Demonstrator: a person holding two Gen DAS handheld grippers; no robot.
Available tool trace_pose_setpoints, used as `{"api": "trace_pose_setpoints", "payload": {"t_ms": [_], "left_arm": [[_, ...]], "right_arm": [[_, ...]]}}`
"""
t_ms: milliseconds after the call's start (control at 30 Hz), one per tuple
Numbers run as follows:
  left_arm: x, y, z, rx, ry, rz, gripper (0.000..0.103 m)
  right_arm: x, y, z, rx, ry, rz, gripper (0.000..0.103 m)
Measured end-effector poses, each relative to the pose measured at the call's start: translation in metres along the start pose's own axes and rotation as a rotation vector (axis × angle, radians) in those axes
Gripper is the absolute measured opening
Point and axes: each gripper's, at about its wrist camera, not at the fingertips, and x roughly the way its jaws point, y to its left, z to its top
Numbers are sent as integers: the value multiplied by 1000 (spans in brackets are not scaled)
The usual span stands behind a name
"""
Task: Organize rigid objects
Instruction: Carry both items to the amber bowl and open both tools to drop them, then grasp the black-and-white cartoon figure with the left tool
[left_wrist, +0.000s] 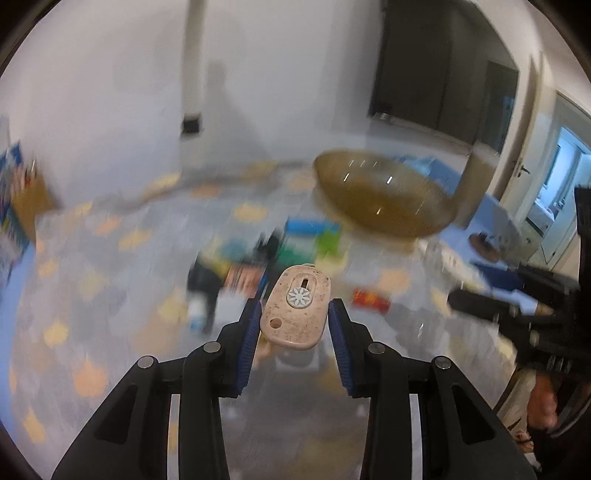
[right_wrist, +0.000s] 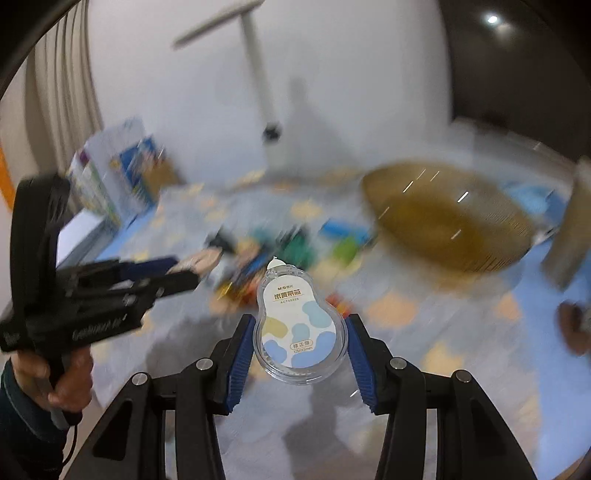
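Two claws, beige case (left_wrist: 295, 308) and correction tape (right_wrist: 301, 325) pointing away lengthwise

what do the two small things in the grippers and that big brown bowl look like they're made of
Beige speckled case: likely matte hard plastic with a stone-like fleck and a white flower dial. Correction tape refill: clear glossy plastic shell, rim see-through, around a printed card. Brown bowl: probably translucent amber plastic or glass, with bright glints; blur leaves it open.

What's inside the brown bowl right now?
Nothing recognizable shows inside the brown bowl: only amber bottom and streaked glints. Motion blur hides anything small, and the near wall covers part of the inside. The left wrist view shows the same.
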Motion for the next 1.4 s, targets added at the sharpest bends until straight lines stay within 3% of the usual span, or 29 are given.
{"api": "trace_pose_setpoints", "payload": {"t_ms": [133,200,367,500,600,633,667,733,767,800,900,1100,1233,1400], "left_arm": [[8,-34,60,92,-75,-27,34],[21,-55,88,136,-101,-47,34],[87,-90,121,150,-25,-133,34],[143,-103,117,132,91,-150,34],[159,-110,113,131,129,-145,35],[161,-110,113,130,131,-144,40],[160,-109,113,123,132,-131,56],[151,-98,114,86,118,-113,74],[141,-91,114,60,97,-120,74],[128,-81,112,31,77,-130,74],[93,-57,103,-7,31,-124,74],[22,-11,63,-81,-39,-16,75],[-1,15,30,-142,-39,47,82],[6,65,-33,-267,21,195,84]], "right_arm": [[-28,-45,46,53,-109,-129,48],[-30,-75,66,117,-110,-209,48],[2,-123,82,196,17,-257,48],[37,-137,80,194,131,-246,48],[52,-144,79,203,187,-233,48],[55,-148,80,213,204,-236,50],[55,-152,81,219,211,-236,52],[48,-157,83,230,190,-242,55],[39,-159,82,235,160,-246,56],[31,-161,80,241,144,-250,62],[8,-164,72,287,90,-231,64],[-13,-136,55,288,54,-146,64],[-7,-102,41,231,45,-106,64],[26,-90,12,188,20,-179,64]]}}
